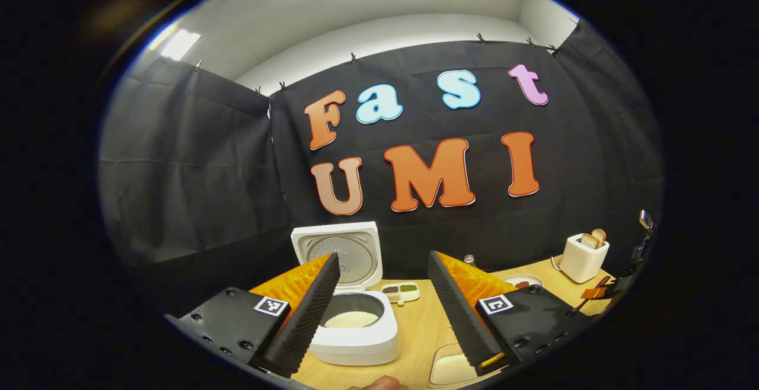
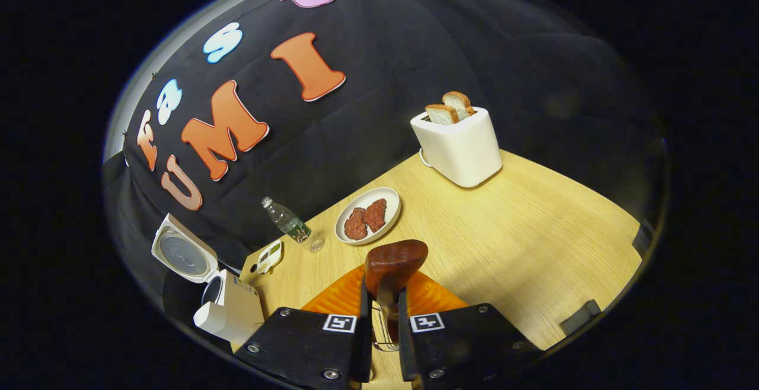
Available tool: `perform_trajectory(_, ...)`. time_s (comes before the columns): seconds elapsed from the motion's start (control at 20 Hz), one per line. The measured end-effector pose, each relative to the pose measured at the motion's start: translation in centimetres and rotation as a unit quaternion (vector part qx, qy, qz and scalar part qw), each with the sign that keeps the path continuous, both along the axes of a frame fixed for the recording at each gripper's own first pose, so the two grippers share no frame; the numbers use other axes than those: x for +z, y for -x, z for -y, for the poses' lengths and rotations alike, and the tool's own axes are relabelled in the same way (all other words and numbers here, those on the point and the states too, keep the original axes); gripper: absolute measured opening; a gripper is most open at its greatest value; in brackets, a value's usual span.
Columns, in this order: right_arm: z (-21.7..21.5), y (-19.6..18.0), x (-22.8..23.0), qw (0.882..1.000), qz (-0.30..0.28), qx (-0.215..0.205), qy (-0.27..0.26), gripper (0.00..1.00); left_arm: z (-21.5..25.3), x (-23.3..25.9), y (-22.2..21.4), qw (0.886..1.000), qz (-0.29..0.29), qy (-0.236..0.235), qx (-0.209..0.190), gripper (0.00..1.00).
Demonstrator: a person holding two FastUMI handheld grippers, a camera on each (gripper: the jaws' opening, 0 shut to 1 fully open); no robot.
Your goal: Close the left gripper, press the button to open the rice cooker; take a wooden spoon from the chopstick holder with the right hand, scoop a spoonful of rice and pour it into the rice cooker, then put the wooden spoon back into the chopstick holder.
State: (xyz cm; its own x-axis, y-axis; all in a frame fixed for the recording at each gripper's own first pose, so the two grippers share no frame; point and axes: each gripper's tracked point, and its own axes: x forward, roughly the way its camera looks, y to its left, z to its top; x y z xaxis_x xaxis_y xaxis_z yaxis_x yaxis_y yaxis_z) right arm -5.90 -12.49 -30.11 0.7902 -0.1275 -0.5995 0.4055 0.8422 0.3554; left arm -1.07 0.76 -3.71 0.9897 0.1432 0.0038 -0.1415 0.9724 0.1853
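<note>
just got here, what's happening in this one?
The rice cooker is already open, lid up, with rice in the pot. The left gripper hangs open in front of it, holding nothing. The right gripper is shut on the wooden spoon, bowl pointing ahead over the table, near the plate of meat and the toaster. It looks like the spoon is heading to or from the holder; which, I can't tell.
</note>
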Motion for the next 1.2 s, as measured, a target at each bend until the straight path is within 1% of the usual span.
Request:
perform_trajectory(0.1,-0.4,-0.1,1.8,1.000,0.010,-0.002,0.007,0.16,-0.8,0.0,0.1,1.000,0.001,0.005,0.003,0.96)
perform_trajectory(0.25,-1.5,-0.5,4.9,0.999,0.029,0.011,0.028,0.16,-1.9,0.1,0.3,1.000,0.003,0.012,0.014,0.96)
perform_trajectory(0.45,-5.0,-1.3,8.4,0.997,0.056,0.047,0.034,0.16,-3.6,-0.1,0.8,0.999,0.002,0.021,0.026,0.96)
perform_trajectory(0.55,-7.6,-1.4,9.2,0.994,0.063,0.076,0.036,0.16,-4.7,-0.4,1.1,0.999,-0.001,0.022,0.033,0.96)
perform_trajectory(0.7,-11.8,-1.6,8.7,0.990,0.056,0.123,0.041,0.16,-6.4,-0.5,1.8,0.999,-0.003,0.021,0.045,0.96)
perform_trajectory(0.75,-13.1,-1.3,8.3,0.988,0.052,0.137,0.041,0.16,-7.0,-0.5,1.9,0.999,-0.003,0.020,0.050,1.00)
perform_trajectory(0.8,-14.4,-1.2,7.7,0.987,0.045,0.151,0.042,0.16,-7.7,-0.4,2.0,0.998,-0.004,0.020,0.054,0.96)
perform_trajectory(0.9,-16.6,-0.9,6.4,0.982,0.033,0.178,0.047,0.16,-8.9,-0.6,2.4,0.998,-0.006,0.019,0.062,0.96)
perform_trajectory(1.05,-18.0,-0.6,4.4,0.974,0.018,0.208,0.087,0.16,-10.5,-0.9,3.0,0.997,-0.009,0.017,0.074,0.96)
perform_trajectory(1.2,-18.7,-0.5,2.3,0.966,0.002,0.227,0.126,0.16,-12.0,-1.3,3.1,0.996,-0.014,0.018,0.084,0.96)
